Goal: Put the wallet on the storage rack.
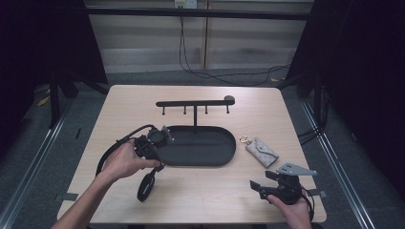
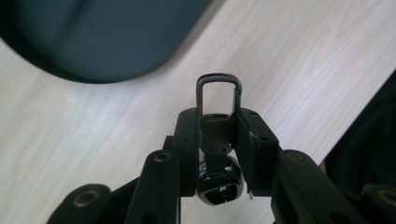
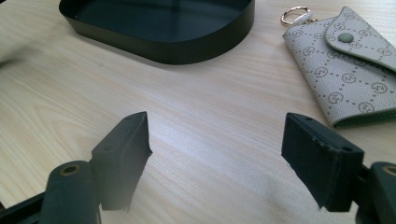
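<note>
Left gripper [image 2: 217, 135] clamped on clasp [image 2: 218, 95], near tray [image 1: 200, 143] left end. Keep grip firm, lift toward rack [image 1: 193, 103] pegs. Right gripper [image 3: 217, 154] wide open, empty, near pouch [image 3: 348, 63].

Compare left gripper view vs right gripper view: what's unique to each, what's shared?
Left gripper view: the left hand-held gripper is shut on a dark metal clasp, whose rectangular loop pokes out past the jaws.

Right gripper view: the right hand-held gripper has its jaws wide apart with nothing between them, and the grey patterned key pouch with its gold ring lies ahead.

Both: the black oval tray and the light wooden table.
</note>
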Motion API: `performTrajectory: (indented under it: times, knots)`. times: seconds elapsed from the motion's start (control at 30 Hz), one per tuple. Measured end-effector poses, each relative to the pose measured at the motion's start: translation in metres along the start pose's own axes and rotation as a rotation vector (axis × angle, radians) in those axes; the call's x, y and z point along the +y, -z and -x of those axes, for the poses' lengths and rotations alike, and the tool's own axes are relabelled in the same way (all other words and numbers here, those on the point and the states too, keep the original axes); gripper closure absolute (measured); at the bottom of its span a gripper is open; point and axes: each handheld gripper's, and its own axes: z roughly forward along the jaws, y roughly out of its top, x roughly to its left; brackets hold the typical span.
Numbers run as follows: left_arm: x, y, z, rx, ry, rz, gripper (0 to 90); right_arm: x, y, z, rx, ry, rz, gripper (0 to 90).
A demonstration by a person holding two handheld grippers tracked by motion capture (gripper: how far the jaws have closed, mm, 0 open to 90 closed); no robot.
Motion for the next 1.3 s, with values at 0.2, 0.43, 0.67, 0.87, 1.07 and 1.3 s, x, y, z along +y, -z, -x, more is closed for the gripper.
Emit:
performTrajectory:
  times: [0.2,0.43,0.67,0.87,1.07,1.3]
  knots:
    - [-0.003,0.011,0.0,0.012,0.01,0.003,70.8,0.0,0.0,0.0,0.003,-0.004,0.003,23.5]
    - [-0.003,0.025,0.003,0.029,-0.001,0.0,70.8,-0.001,0.002,-0.001,0.001,0.004,0.007,23.5]
    - [-0.003,0.037,0.0,0.025,0.018,0.014,70.8,-0.001,0.001,-0.001,0.002,0.001,0.004,23.5]
    - [-0.004,0.04,-0.005,0.031,0.037,0.002,70.7,-0.001,0.001,-0.001,0.003,0.003,0.001,23.4]
    - [-0.004,0.045,-0.013,0.042,0.06,0.014,70.8,-0.001,0.001,-0.001,0.003,0.002,0.0,23.4]
    - [-0.002,0.056,-0.02,0.048,0.098,0.021,70.7,-0.001,0.001,-0.001,0.004,0.002,-0.001,23.3]
